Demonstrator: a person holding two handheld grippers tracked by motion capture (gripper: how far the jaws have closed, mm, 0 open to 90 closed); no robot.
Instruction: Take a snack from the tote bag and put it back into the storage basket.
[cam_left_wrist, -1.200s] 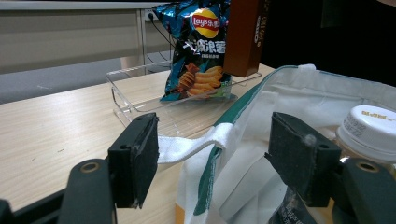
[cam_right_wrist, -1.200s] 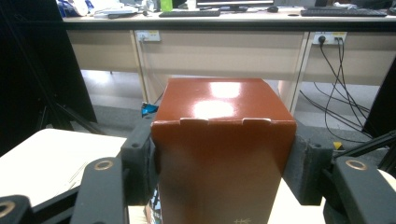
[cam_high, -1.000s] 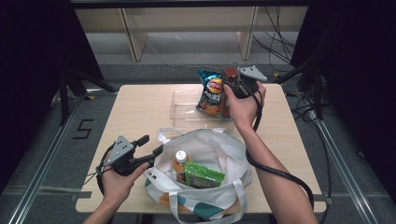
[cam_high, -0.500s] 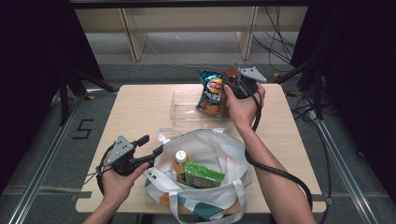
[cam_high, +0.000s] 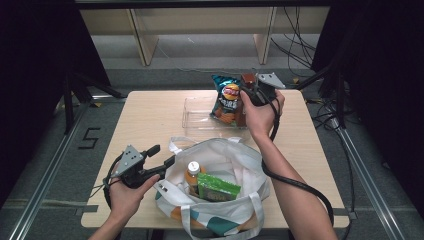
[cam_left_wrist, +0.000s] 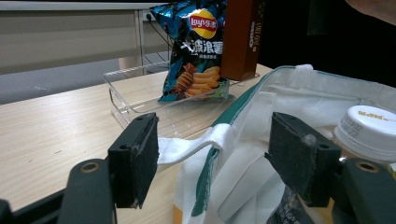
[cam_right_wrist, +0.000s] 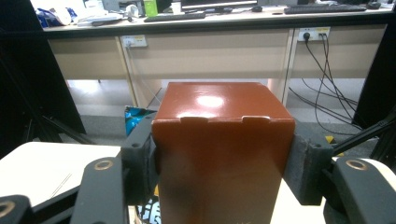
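Right hand-held gripper (cam_high: 248, 86) is clamped on a brown box (cam_right_wrist: 223, 154), one pad on each side wall. The box stands tall, long side up & down, w/ a smooth shiny card top. It sits at the right end of the clear tray (cam_high: 200, 116), touching the chip bag (cam_high: 227, 99) at its 9 o'clock. The tray is hard see-through plastic; the chip bag is crinkly & shiny.

Left hand-held gripper (cam_high: 159, 159) is spread wide, holding nothing, w/ the white strap (cam_left_wrist: 191, 147) of the tote bag (cam_high: 235, 192) between its pads. The bag is soft cloth, mouth open, at 6 o'clock from the box on the wood counter (cam_high: 150, 115). Inside: a bottle (cam_high: 192, 172) w/ a white cap & a green packet (cam_high: 216, 186). The right hand is nearer the box.
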